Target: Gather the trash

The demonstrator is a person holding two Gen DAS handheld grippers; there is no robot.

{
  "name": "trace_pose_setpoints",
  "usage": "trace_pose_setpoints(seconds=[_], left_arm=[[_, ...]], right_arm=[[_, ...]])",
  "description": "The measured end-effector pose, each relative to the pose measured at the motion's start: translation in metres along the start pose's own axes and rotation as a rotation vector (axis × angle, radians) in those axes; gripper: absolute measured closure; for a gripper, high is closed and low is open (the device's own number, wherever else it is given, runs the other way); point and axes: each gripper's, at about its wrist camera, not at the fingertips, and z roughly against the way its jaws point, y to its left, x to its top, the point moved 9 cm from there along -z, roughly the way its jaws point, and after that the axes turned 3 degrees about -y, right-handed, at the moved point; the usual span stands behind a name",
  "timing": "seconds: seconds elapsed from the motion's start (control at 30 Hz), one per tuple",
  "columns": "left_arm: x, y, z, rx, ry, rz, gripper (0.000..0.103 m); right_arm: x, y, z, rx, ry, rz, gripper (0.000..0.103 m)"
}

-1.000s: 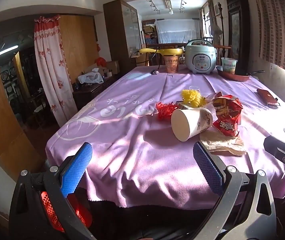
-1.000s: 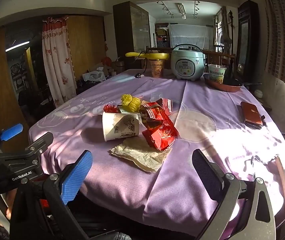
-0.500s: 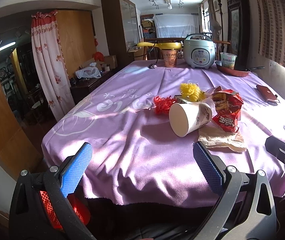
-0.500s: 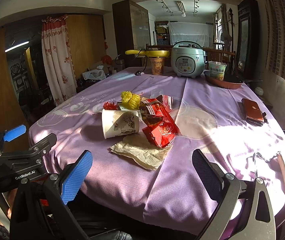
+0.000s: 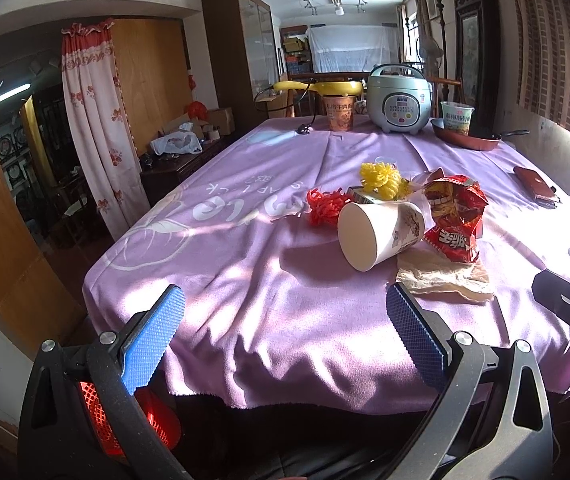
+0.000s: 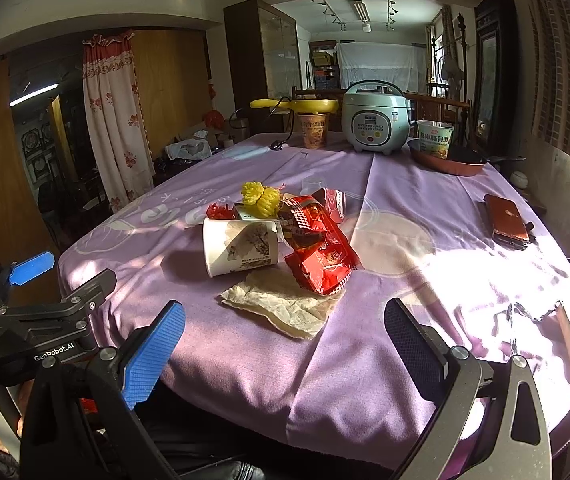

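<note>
A heap of trash lies mid-table on the purple cloth [image 5: 245, 280]: a tipped white paper cup [image 5: 379, 234] [image 6: 241, 246], a red snack bag [image 5: 455, 216] [image 6: 319, 248], a crumpled paper napkin [image 5: 443, 276] [image 6: 281, 304], a yellow foam net [image 5: 381, 180] [image 6: 261, 198] and a red foam net [image 5: 327, 210]. My left gripper [image 5: 285, 334] is open and empty, at the table's near edge, short of the cup. My right gripper [image 6: 285, 344] is open and empty, just short of the napkin.
At the far end stand a rice cooker [image 5: 399, 98], an instant noodle cup [image 5: 339, 112], and a pan holding a noodle bowl [image 6: 445, 156]. A brown wallet [image 6: 507, 222] lies at the right. A red mesh bin [image 5: 97, 408] shows below the left gripper.
Both grippers have edged forward and slightly up toward the trash heap. The trash has not moved and both grippers stay open.
</note>
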Motion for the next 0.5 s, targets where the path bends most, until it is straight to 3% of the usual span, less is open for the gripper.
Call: trace_pose_setpoints(seconds=[0.5], left_arm=[[-0.0029, -0.0008, -0.0007, 0.007, 0.000, -0.005, 0.006]], right_arm=[[-0.0007, 0.0011, 0.0005, 0.004, 0.001, -0.006, 0.005]])
